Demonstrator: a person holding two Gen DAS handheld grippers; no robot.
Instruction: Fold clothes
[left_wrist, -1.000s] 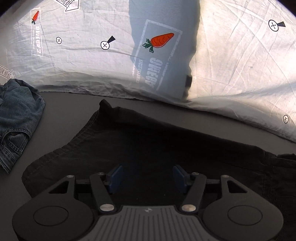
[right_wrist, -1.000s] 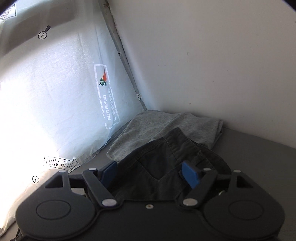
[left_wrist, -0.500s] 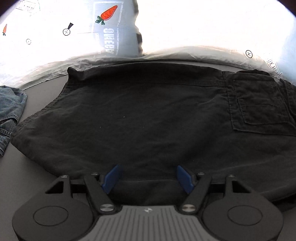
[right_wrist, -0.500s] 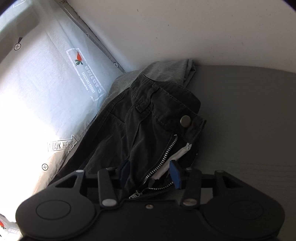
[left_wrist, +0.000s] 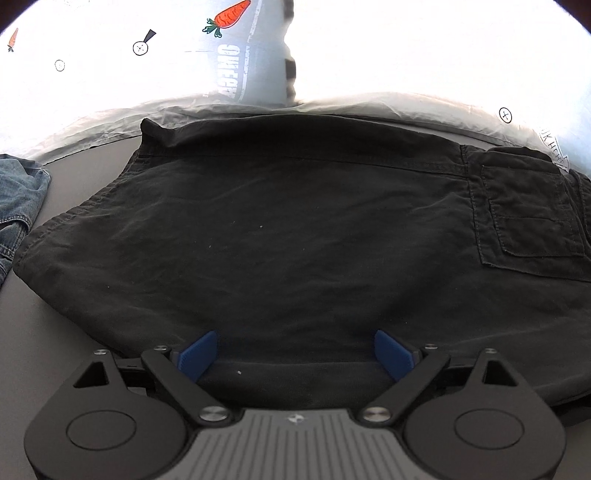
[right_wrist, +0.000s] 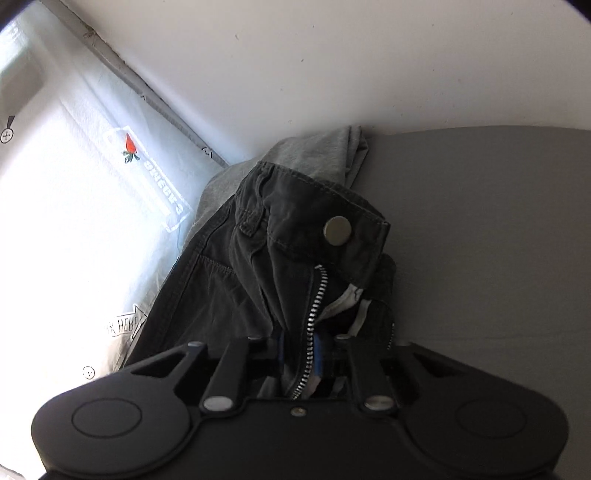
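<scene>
Black shorts lie spread flat on the grey surface, with a back pocket at the right. My left gripper hovers low over their near edge. Its jaws are opening wide, and the hem lies between the blue pads without being pressed. In the right wrist view the waistband end of the shorts shows a metal button and an open zipper. My right gripper is closing, its pads pinched on the fly beside the zipper.
Blue jeans lie crumpled at the far left. A grey garment sits under the waistband against the white wall. A white sheet printed with carrots hangs behind the surface, brightly backlit. Bare grey surface stretches right of the shorts.
The left gripper came down and forward over the shorts and its jaws spread wider. The right gripper dipped toward the waistband and its jaws closed onto the zipper fly.
</scene>
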